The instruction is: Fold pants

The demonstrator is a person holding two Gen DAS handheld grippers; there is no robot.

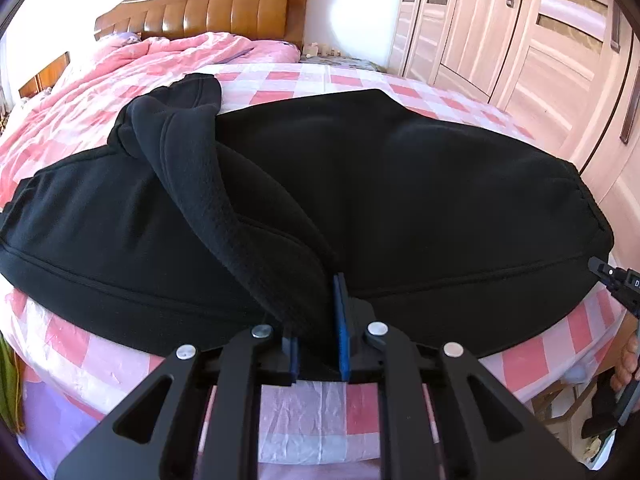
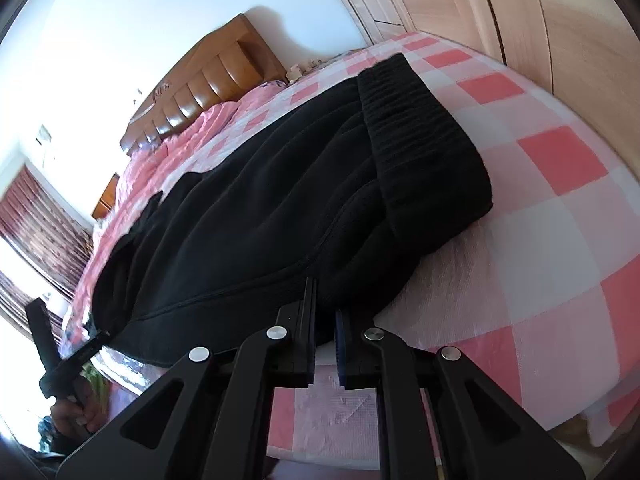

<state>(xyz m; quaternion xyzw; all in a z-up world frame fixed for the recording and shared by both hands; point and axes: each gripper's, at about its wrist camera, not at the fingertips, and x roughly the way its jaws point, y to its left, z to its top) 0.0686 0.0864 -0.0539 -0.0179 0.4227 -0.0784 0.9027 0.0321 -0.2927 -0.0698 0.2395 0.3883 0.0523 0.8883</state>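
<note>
- The black pants (image 1: 360,184) lie across the pink-checked bed (image 1: 304,412), folded lengthwise, with one loose leg end flopped back over the top toward the far left. If that flap is not laid flat, the next fold would likely trap a lump.
- The waistband (image 2: 420,132) sits at the right end of the pants. A pull from the near edge alone could drag it askew, so the fold would land crooked.
- The left gripper (image 1: 318,344) pinches a ridge of the draped leg at the near edge, its blue pads narrowly parted around the cloth. The hold looks light, and thick fleece could slide out if lifted fast.
- The right gripper (image 2: 325,340) has its jaws nearly pressed together at the near hem by the waistband. Whether cloth is actually caught between them is hard to tell, as the hem hides the tips. If the jaws hold nothing, only one side would rise and the pants would twist.
</note>
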